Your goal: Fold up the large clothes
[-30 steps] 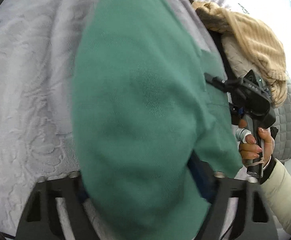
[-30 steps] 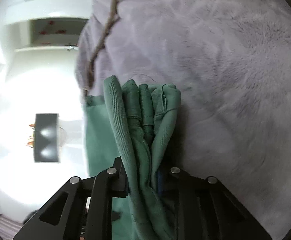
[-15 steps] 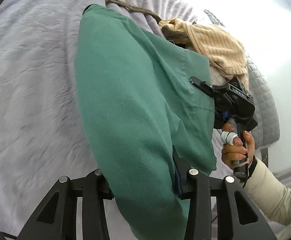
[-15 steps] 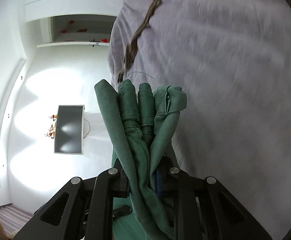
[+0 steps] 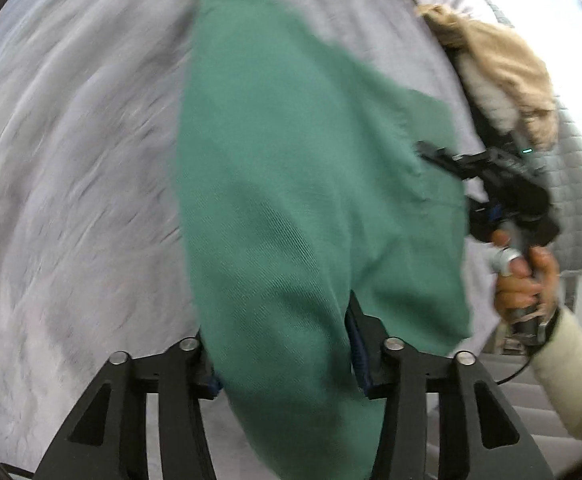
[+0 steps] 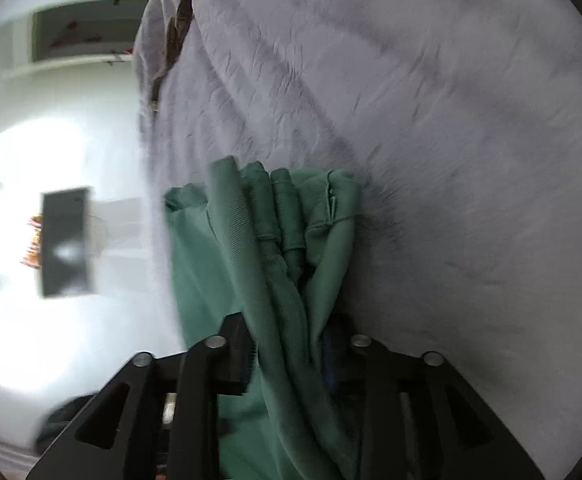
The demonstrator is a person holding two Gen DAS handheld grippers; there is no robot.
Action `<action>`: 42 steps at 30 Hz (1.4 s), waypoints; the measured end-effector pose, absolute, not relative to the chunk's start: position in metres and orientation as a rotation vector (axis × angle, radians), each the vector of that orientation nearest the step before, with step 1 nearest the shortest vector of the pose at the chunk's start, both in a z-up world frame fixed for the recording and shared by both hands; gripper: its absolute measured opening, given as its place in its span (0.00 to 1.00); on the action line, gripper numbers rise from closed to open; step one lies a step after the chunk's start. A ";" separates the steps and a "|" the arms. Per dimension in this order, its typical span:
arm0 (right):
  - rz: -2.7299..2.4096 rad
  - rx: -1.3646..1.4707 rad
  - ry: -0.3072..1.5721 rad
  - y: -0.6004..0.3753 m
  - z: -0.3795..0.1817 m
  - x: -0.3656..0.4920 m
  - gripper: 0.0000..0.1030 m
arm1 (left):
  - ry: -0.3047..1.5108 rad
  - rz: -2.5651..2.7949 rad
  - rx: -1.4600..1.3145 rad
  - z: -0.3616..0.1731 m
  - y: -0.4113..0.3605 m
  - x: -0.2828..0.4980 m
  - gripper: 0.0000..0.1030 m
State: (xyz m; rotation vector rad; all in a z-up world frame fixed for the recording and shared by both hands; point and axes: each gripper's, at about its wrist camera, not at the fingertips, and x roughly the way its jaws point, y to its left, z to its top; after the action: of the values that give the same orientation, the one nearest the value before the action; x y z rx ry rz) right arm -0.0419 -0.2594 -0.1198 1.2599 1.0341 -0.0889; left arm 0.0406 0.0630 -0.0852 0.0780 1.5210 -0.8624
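- Between the two black fingers of the left gripper (image 5: 283, 354) a thick fold of the green garment (image 5: 291, 184) is pinched, the cloth filling the whole gap.
- From that grip the green garment stretches up and away over the grey fleecy blanket (image 5: 75, 168), and its far corner reaches toward the blanket's upper edge.
- At the garment's right edge the right gripper (image 5: 431, 152) bites into the cloth, with the person's right hand (image 5: 527, 284) wrapped around its handle and a cream sleeve (image 5: 575, 376) behind.
- Seen from its own camera, the right gripper (image 6: 291, 356) is clamped on a bunch of several gathered green folds (image 6: 287, 216), which stand up between the fingers.
- Past the right gripper lies a tan knitted garment (image 5: 503, 68) in a heap near the blanket's right edge, beside a grey quilted cover (image 5: 579, 200).
- A brown braided cord (image 6: 175, 36) runs along the blanket's far edge.
- Beyond the blanket's left edge, a dark screen (image 6: 67, 236) hangs on a white wall.
- Both views are blurred.
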 end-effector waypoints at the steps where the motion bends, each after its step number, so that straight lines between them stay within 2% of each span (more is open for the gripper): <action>1: -0.133 1.172 1.053 -0.259 -0.106 -0.043 0.37 | 1.519 -0.869 0.068 -0.084 0.066 0.040 0.49; 5: -0.185 0.999 1.029 -0.258 -0.068 -0.045 0.38 | 1.478 -0.926 0.116 -0.059 0.078 0.039 0.49; 8: -0.165 0.965 1.053 -0.258 -0.069 -0.029 0.37 | 1.436 -0.930 0.112 -0.041 0.087 0.049 0.49; 9: -0.166 0.958 1.080 -0.259 -0.075 -0.021 0.33 | 1.412 -0.931 0.106 -0.037 0.094 0.055 0.49; 10: -0.171 0.947 1.097 -0.258 -0.079 -0.017 0.11 | 1.381 -0.929 0.102 -0.031 0.089 0.060 0.49; 11: -0.192 0.915 1.113 -0.258 -0.082 -0.011 0.10 | 1.348 -0.921 0.099 -0.025 0.086 0.066 0.49; 15: -0.244 0.829 1.140 -0.262 -0.097 0.005 0.09 | 1.280 -0.837 0.110 -0.026 0.059 0.090 0.49; 20: -0.245 0.847 1.168 -0.274 -0.131 -0.007 0.09 | 1.221 -0.733 0.248 -0.068 0.009 0.094 0.49; 21: -0.235 0.856 1.157 -0.275 -0.132 -0.010 0.09 | 1.206 -0.721 0.268 -0.073 0.006 0.093 0.58; 22: -0.234 0.874 1.148 -0.277 -0.132 -0.013 0.10 | 1.197 -0.715 0.275 -0.075 0.003 0.093 0.61; 27: -0.295 0.969 1.133 -0.286 -0.107 -0.042 0.11 | 1.247 -0.672 0.237 -0.074 0.011 0.098 0.64; 30: -0.300 0.965 1.125 -0.277 -0.084 -0.066 0.11 | 1.212 -0.654 0.298 -0.061 0.024 0.089 0.64; 36: -0.297 0.907 1.179 -0.235 -0.058 -0.106 0.11 | 1.227 -0.669 0.345 -0.037 0.051 0.045 0.64; 42: -0.285 0.926 1.190 -0.211 -0.044 -0.133 0.11 | 1.323 -0.665 0.342 -0.046 0.071 0.003 0.64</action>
State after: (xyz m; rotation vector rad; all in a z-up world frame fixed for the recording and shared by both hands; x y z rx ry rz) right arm -0.1334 -0.2106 -0.0445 0.9260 1.1896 -0.2848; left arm 0.0026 0.0708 -0.0461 0.3418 1.3228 -0.6651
